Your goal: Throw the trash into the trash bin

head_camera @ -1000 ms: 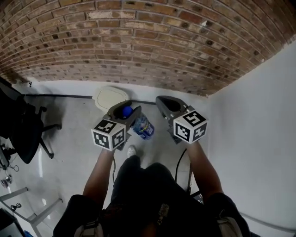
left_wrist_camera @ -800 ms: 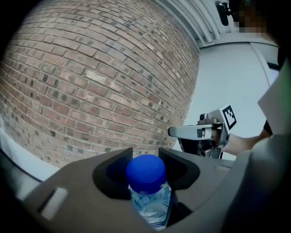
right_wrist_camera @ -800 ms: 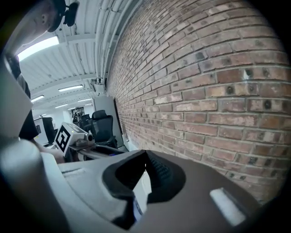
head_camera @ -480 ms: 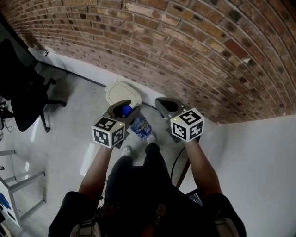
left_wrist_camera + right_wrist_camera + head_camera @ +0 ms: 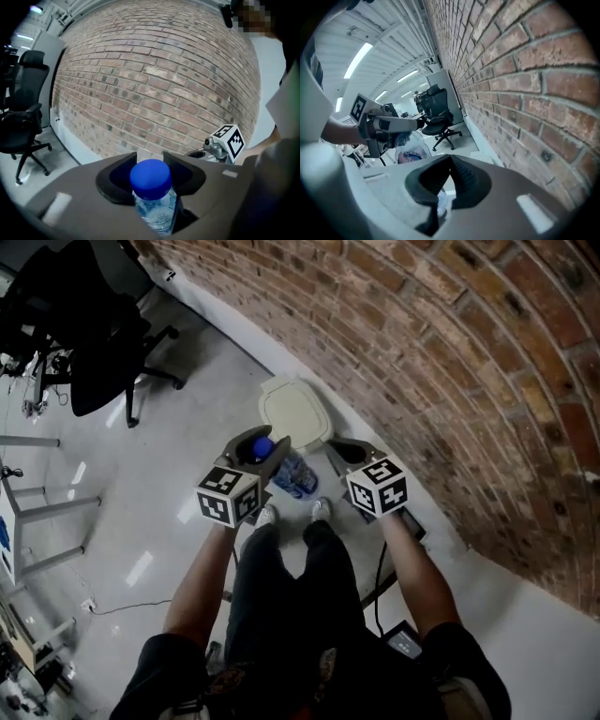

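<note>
Gripping the bottle (image 5: pixel 294 476) by its neck, the left gripper (image 5: pixel 263 448) has its fingers (image 5: pixel 116 177) partly spread around it. The right gripper (image 5: pixel 345 454) has its fingers together, empty. The trash bin (image 5: pixel 295 413) sits at 12 o'clock, apparently closed. Dropped now, the bottle would likely bounce onto the floor (image 5: pixel 169 456).

This looks like an office. Black office chairs (image 5: pixel 103 343) on wheels stand on a shiny pale floor (image 5: pixel 159 465). A desk (image 5: pixel 47 511) with thin metal legs sits at one side, long strip lights (image 5: pixel 358 58) run overhead, and a brick wall (image 5: pixel 450 362) runs along the other side
</note>
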